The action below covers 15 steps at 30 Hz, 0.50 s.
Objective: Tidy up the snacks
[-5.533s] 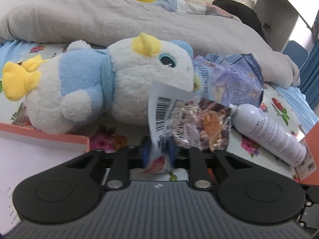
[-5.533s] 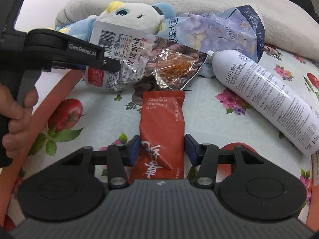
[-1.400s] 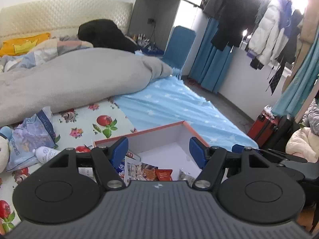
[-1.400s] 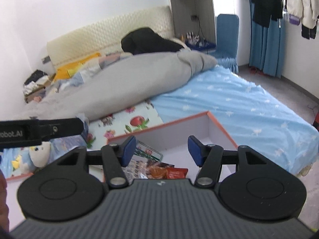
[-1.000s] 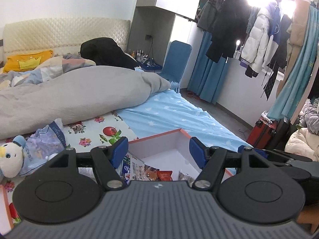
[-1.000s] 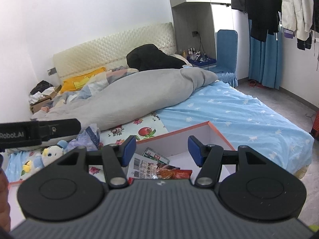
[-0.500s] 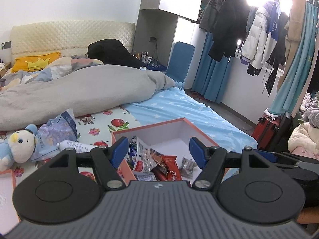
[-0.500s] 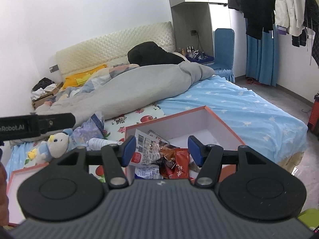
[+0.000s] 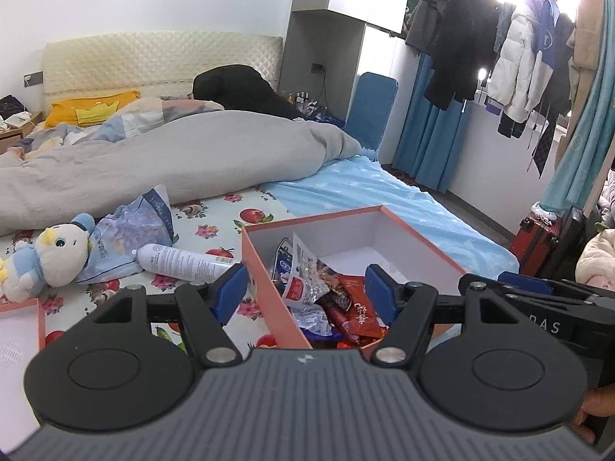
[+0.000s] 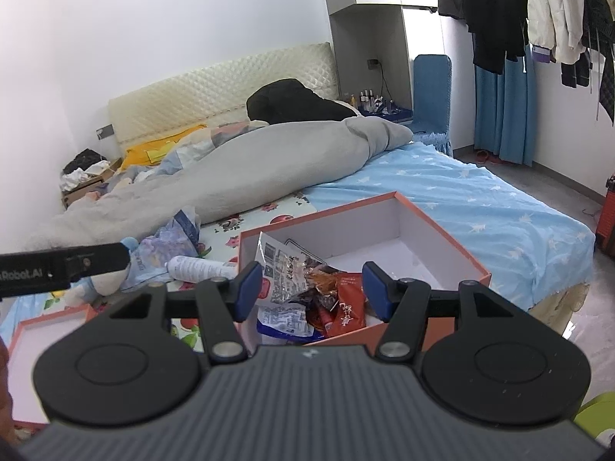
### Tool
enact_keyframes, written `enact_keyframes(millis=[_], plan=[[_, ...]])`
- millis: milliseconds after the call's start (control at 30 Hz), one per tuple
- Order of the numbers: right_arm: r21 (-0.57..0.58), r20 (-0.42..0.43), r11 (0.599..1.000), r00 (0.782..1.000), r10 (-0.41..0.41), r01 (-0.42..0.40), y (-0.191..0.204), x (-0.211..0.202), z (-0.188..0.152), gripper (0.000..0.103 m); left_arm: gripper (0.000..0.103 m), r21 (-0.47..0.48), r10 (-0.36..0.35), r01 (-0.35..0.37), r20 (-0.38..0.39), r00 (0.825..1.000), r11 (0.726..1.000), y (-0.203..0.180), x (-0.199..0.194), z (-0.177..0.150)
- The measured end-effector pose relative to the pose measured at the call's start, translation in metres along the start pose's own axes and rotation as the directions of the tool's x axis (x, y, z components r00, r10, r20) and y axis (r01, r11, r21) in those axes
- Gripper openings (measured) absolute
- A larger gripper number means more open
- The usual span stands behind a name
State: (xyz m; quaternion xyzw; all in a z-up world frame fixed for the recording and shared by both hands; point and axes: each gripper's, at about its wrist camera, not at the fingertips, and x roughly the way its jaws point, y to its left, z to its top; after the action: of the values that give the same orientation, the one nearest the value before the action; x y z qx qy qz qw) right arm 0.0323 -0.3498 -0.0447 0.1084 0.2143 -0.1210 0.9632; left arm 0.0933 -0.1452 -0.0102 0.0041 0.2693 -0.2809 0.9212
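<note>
Above the orange box (image 9: 269, 269) rim, both tools, left tool (image 9: 305, 294) and right tool (image 10: 311, 288), gape empty.

Left tool (image 9: 303, 295): black linkage arms, blue pads, silver screws, ribbed grey body

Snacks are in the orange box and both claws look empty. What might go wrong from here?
1. The orange box sits at the bed's edge; a nudge could tip it off.
2. The white-and-clear packet stands taller than the other snacks, at about rim height, so the lid may not close flat.
3. The left claw and right claw hang close together over the box and could collide.
</note>
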Motion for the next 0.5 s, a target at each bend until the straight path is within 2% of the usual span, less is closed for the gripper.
enact_keyframes(millis=[167,500], plan=[[0.002,-0.021,1.000,1.000,0.018,-0.018,0.004,0.001,-0.010,0.060,0.072,-0.032,0.020,-0.020,-0.012,1.000,0.999,0.010,0.002,-0.008],[-0.005,-0.023,1.000,1.000,0.012,-0.012,0.008,-0.001,-0.012,0.060,0.072,-0.029,0.019,-0.019,-0.016,1.000,0.999,0.012,0.009,-0.009]])
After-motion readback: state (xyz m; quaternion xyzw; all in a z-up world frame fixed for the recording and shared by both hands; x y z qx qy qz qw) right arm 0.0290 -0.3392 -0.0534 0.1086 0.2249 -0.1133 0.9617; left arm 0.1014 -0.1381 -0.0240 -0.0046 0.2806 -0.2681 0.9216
